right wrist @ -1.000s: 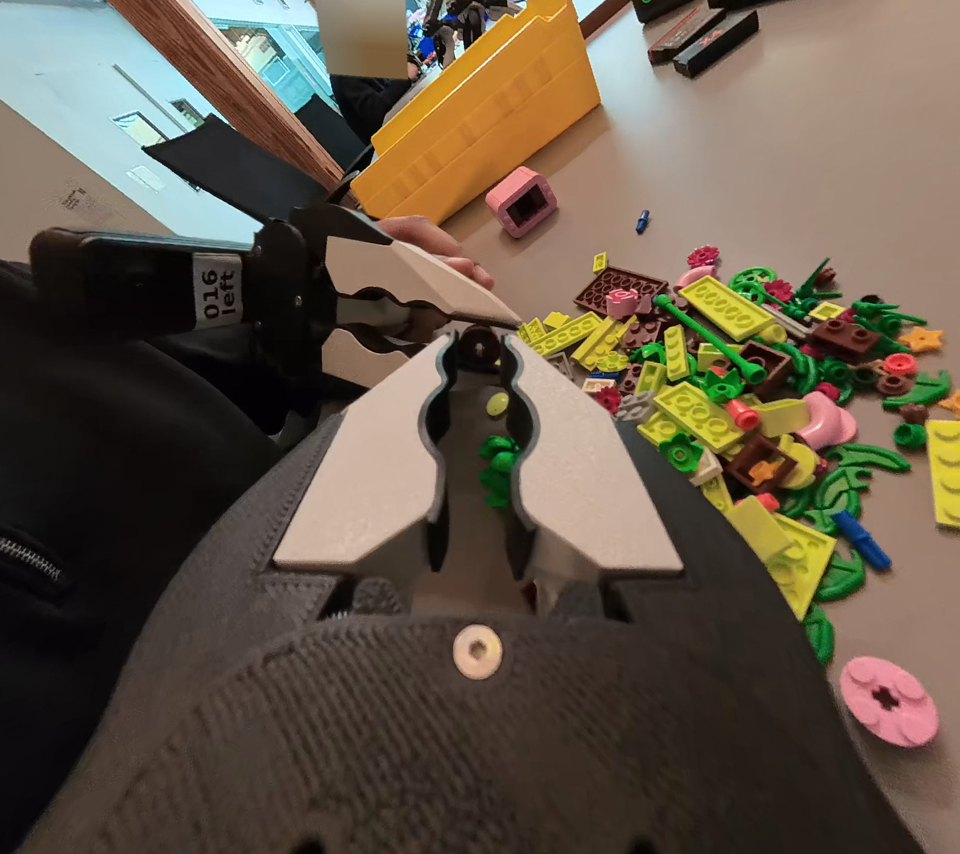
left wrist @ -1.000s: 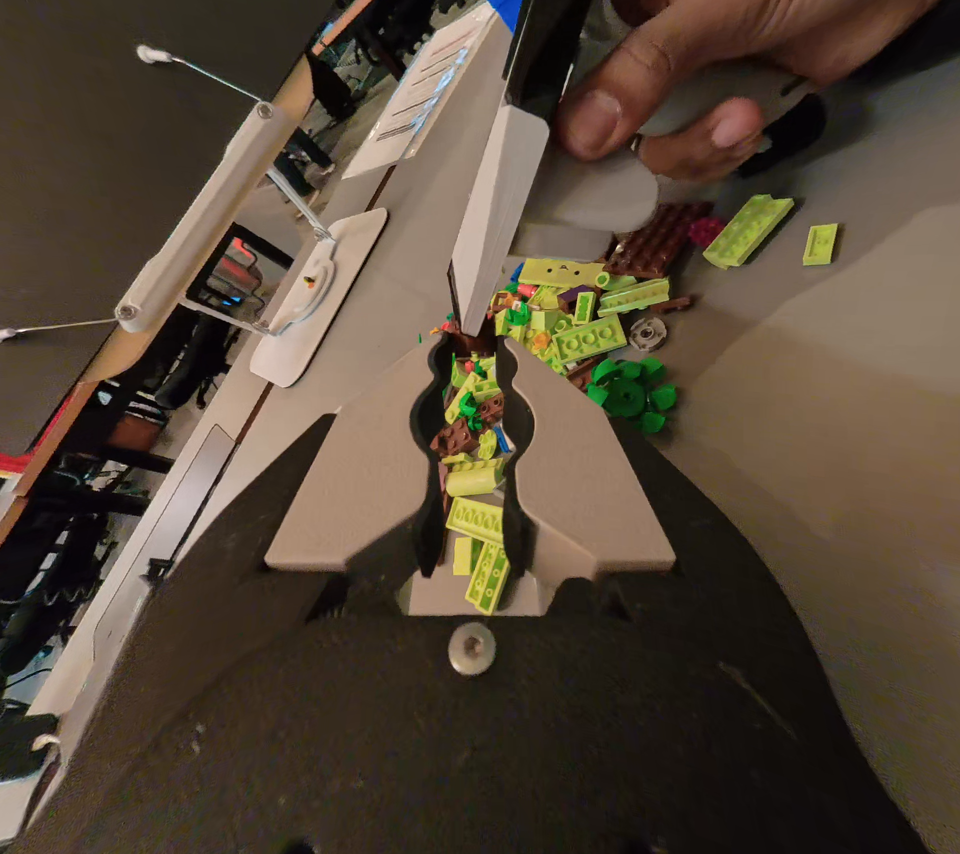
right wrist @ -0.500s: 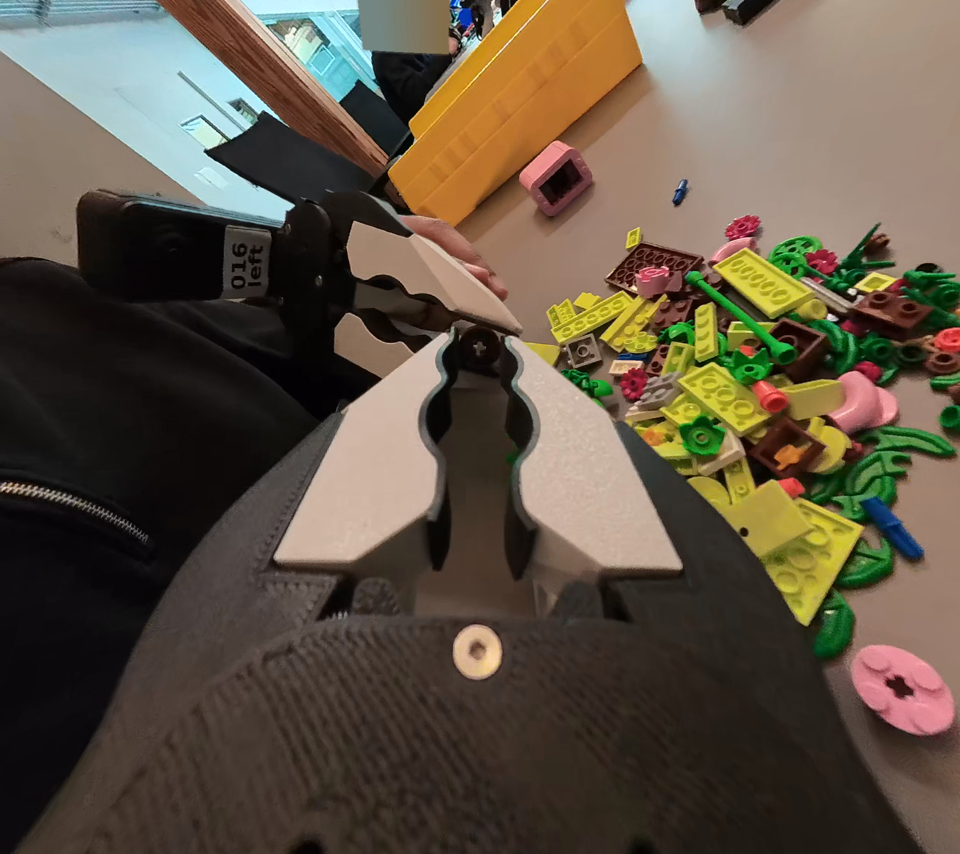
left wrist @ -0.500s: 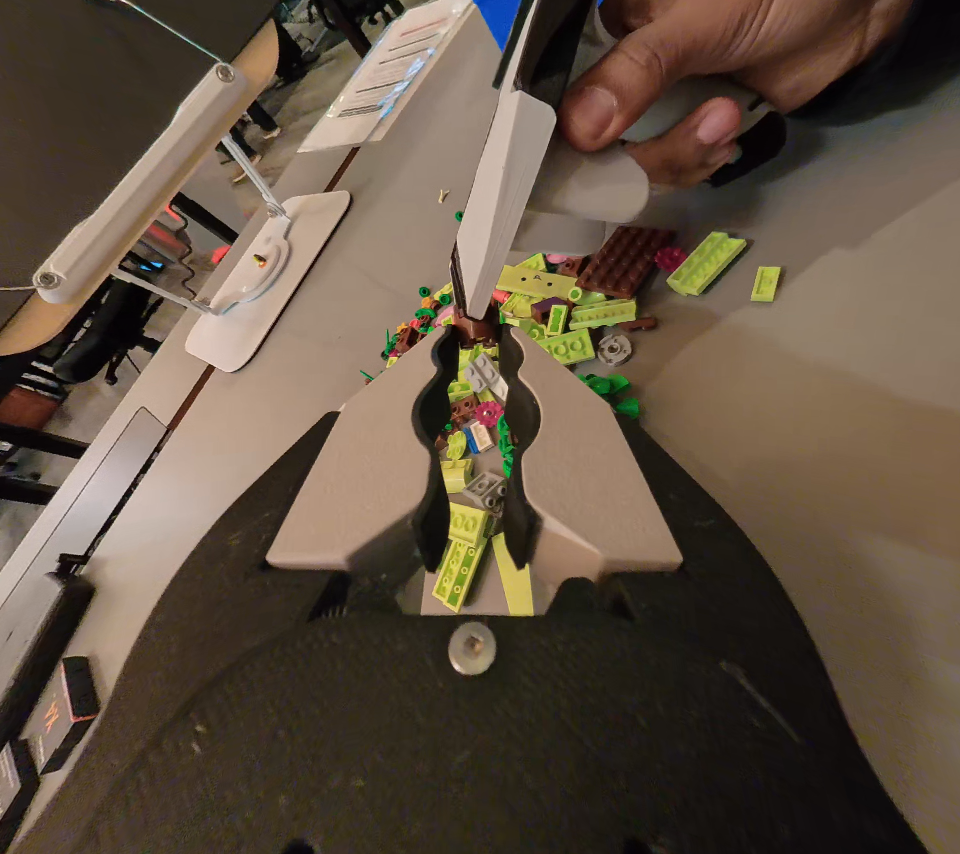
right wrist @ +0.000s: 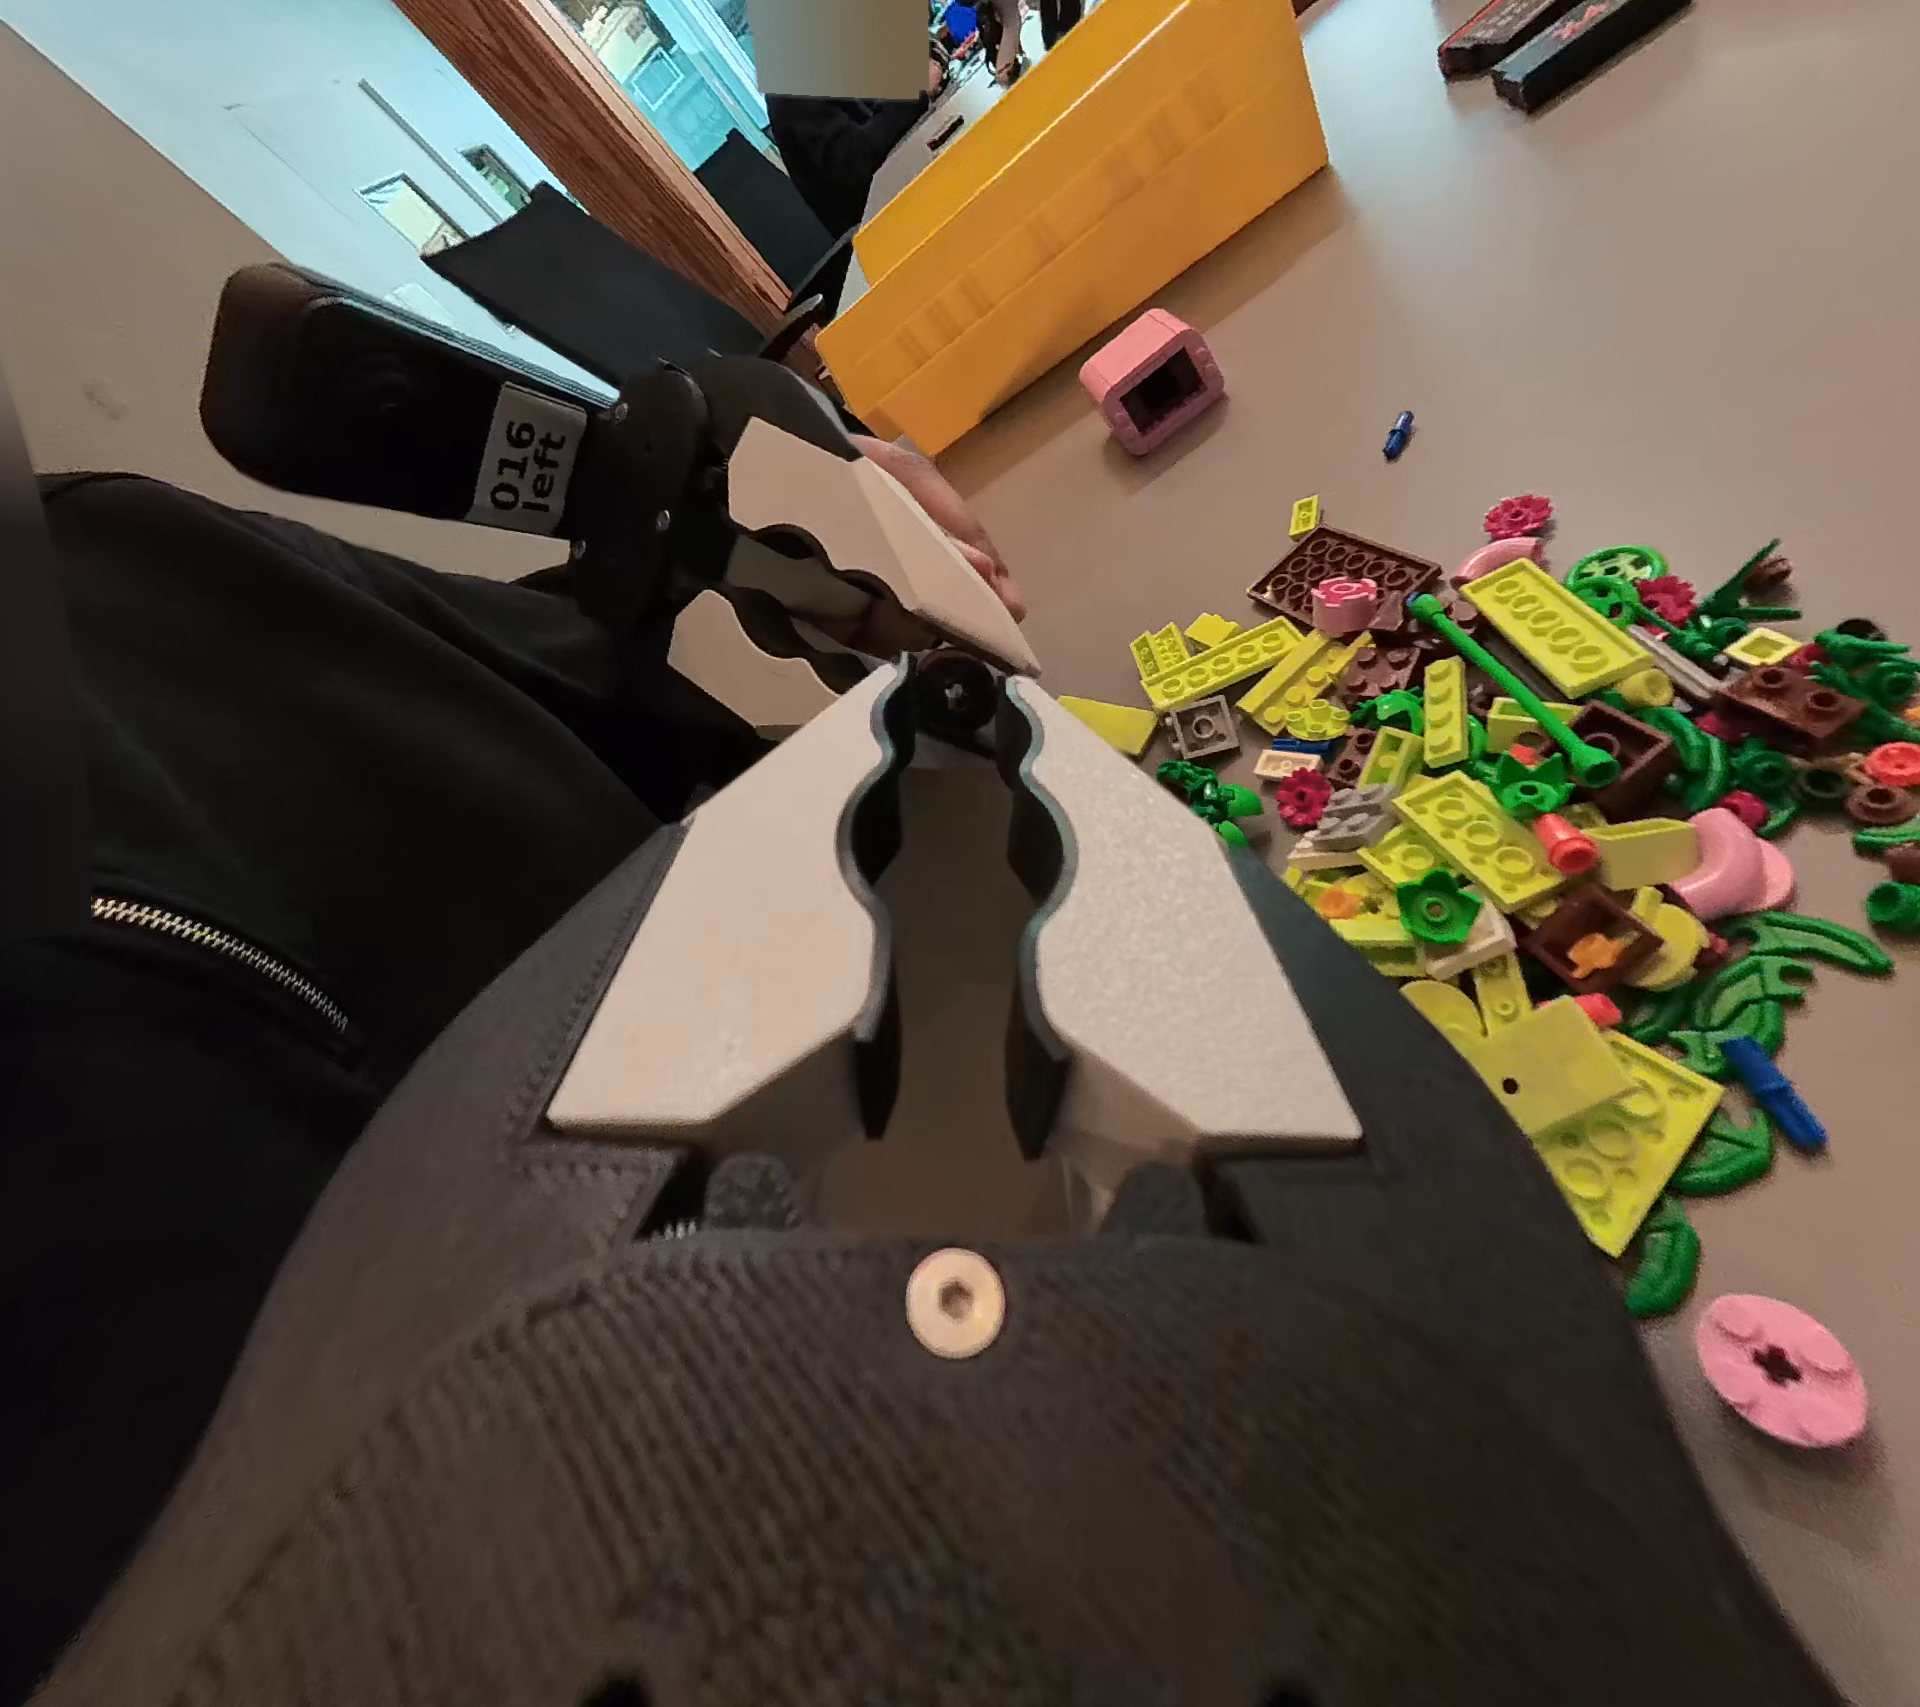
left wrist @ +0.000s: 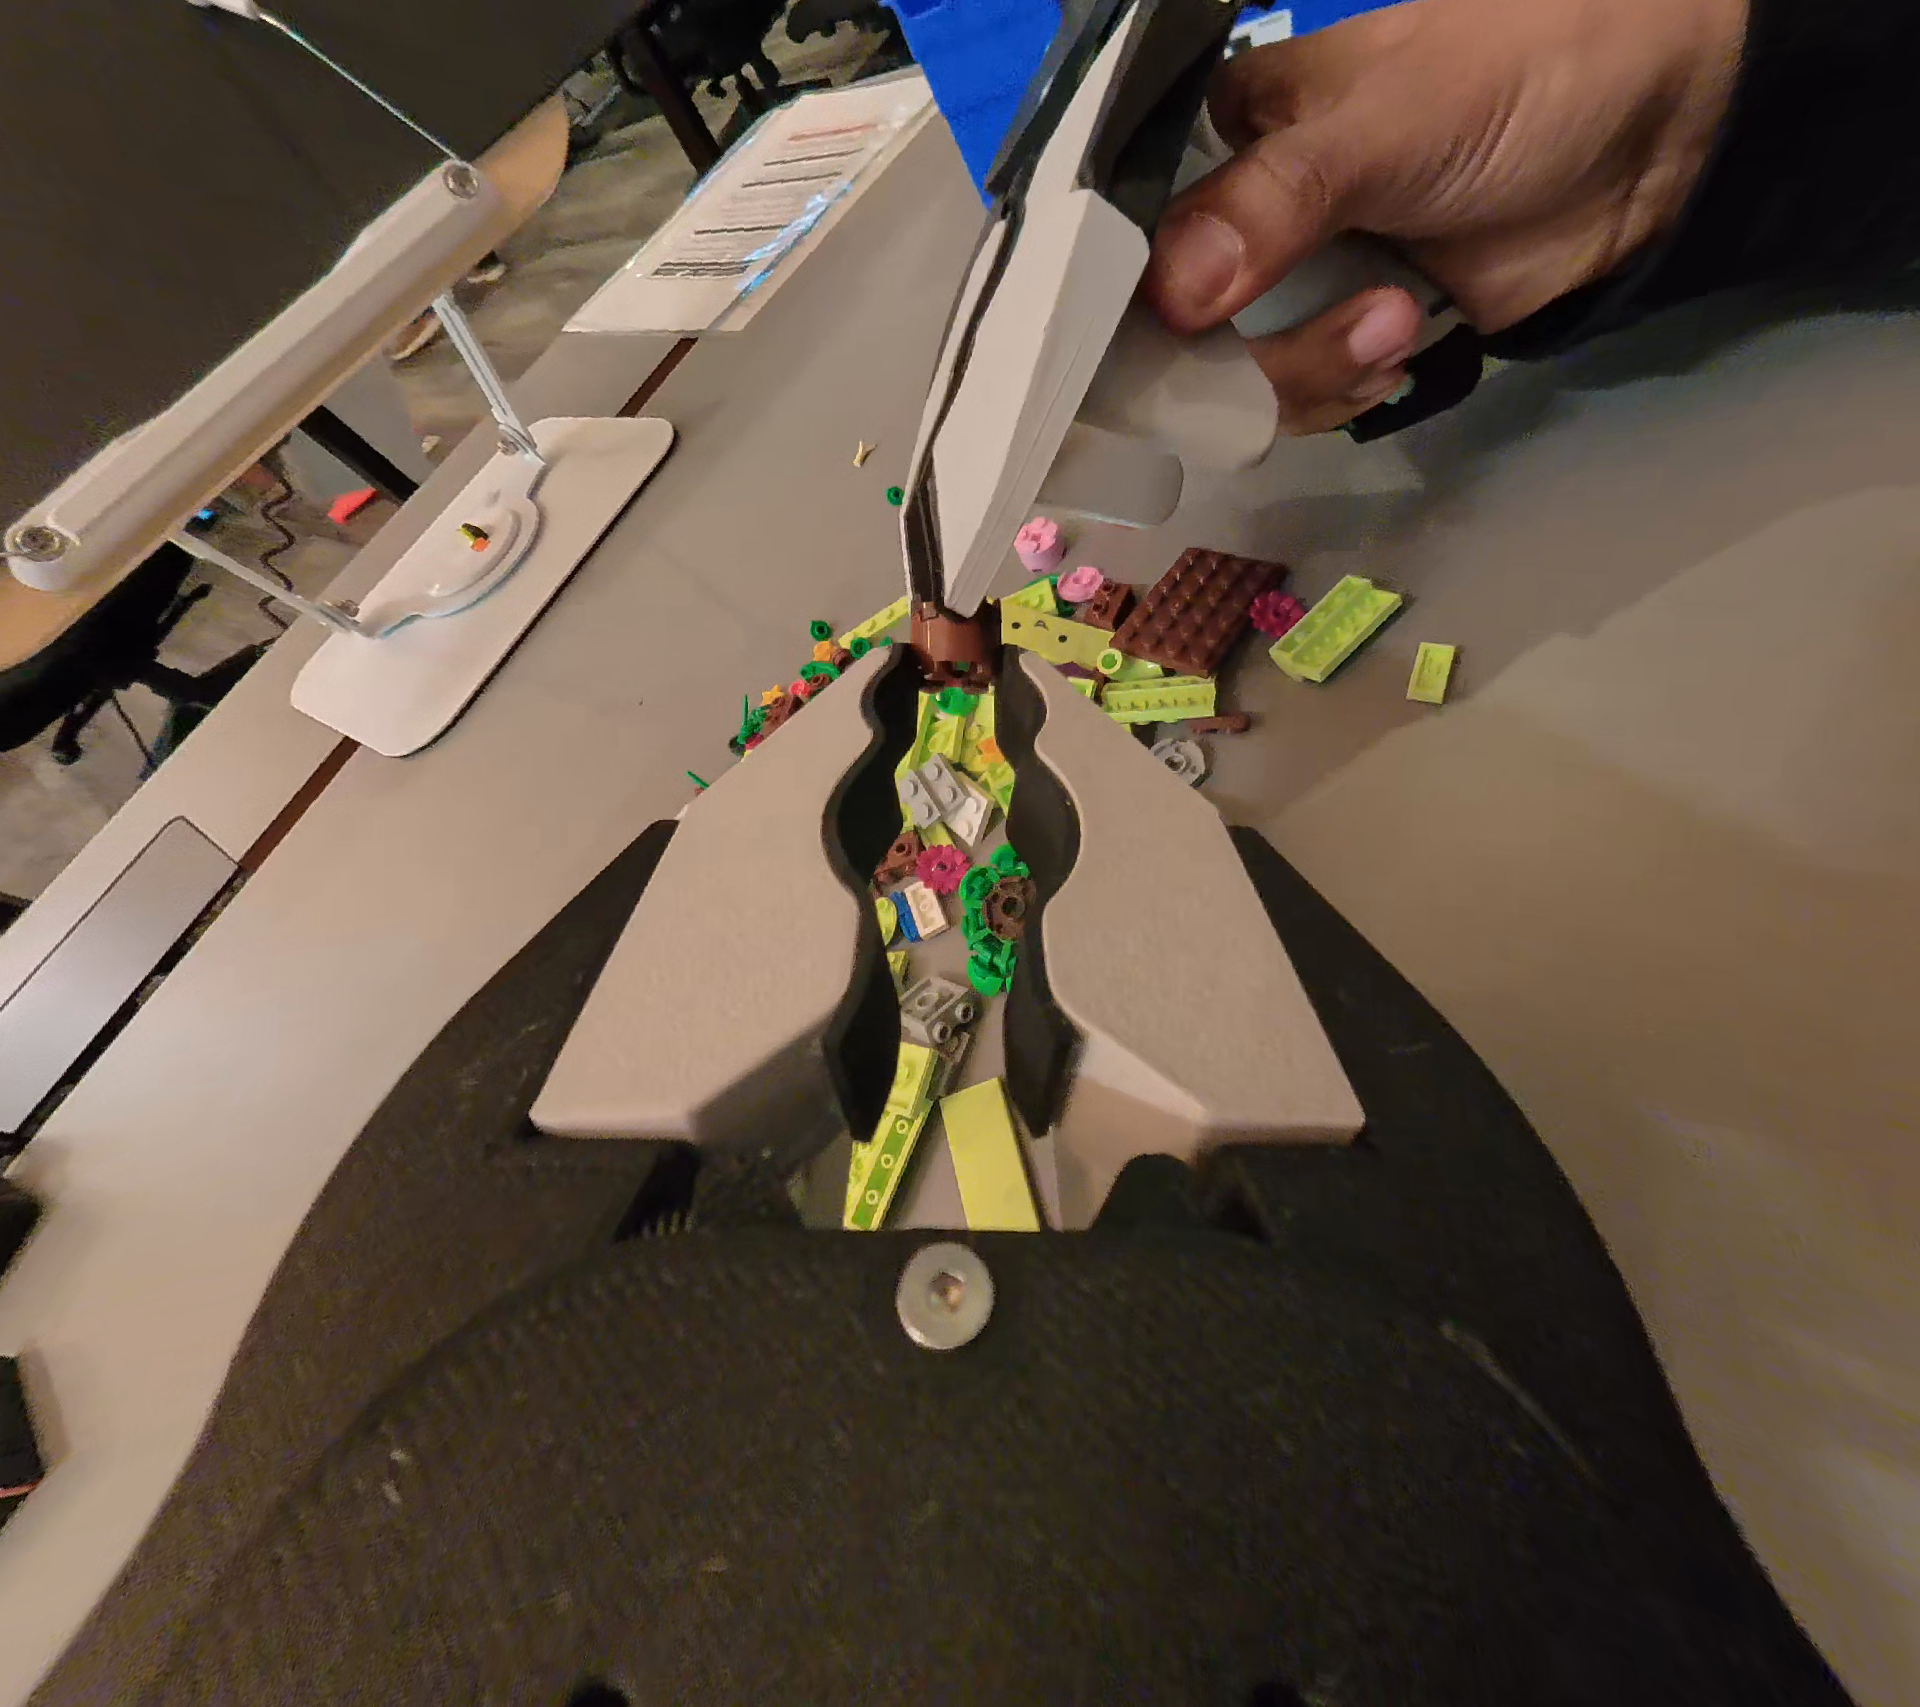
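Grey surface (right wrist: 1558, 255), bricks (right wrist: 1507, 774) strewn right of the jaws. Both grippers, left gripper (left wrist: 951, 665) and right gripper (right wrist: 954, 691), pinch one small brown piece (left wrist: 948, 641) between narrow jaws; a twist could pop it loose.

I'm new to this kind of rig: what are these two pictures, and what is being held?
A person holds two hand-operated grippers, each carrying a camera that looks along its jaws. In the left wrist view the left gripper meets the right gripper at a small brown piece, gripped by both above the grey table. The right wrist view shows the same meeting from the right gripper, with the left gripper beside it. Loose toy bricks, a yellow bin and a pink block lie on the table.
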Motion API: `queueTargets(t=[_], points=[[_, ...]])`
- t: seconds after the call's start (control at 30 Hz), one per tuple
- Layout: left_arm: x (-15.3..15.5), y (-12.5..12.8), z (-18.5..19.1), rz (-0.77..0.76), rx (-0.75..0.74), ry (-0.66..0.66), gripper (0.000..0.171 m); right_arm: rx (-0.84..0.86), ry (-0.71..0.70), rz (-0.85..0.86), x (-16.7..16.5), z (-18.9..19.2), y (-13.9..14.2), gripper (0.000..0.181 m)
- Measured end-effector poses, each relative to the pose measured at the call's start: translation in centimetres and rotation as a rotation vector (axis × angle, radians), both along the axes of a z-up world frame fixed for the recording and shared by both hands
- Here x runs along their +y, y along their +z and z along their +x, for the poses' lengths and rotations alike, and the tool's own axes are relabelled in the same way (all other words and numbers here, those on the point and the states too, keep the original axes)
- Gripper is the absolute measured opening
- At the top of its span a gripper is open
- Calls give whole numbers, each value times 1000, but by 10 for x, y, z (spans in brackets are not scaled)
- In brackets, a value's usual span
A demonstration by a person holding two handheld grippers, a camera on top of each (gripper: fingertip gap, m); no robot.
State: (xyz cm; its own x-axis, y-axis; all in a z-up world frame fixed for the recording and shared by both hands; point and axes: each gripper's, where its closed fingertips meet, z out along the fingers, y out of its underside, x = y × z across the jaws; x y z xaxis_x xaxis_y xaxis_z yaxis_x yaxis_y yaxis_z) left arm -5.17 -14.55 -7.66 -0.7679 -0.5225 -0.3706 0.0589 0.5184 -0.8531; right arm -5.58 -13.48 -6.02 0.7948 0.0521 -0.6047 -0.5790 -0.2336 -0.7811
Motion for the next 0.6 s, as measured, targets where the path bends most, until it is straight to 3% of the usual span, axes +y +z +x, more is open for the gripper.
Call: queueTargets(t=[0.23,0.33,0.4,0.6], points=[[6,3,0,-8,-5,-3,14,19,-20,50,-3,4,10,12],[34,6,19,-115,80,53,14,-16,-252,176,-58,61,40,11],[40,9,29,-181,123,51,14,-134,-311,76,-65,73,28,12],[51,-13,40,-145,162,67,14,-379,-263,-209,-41,66,-23,12]])
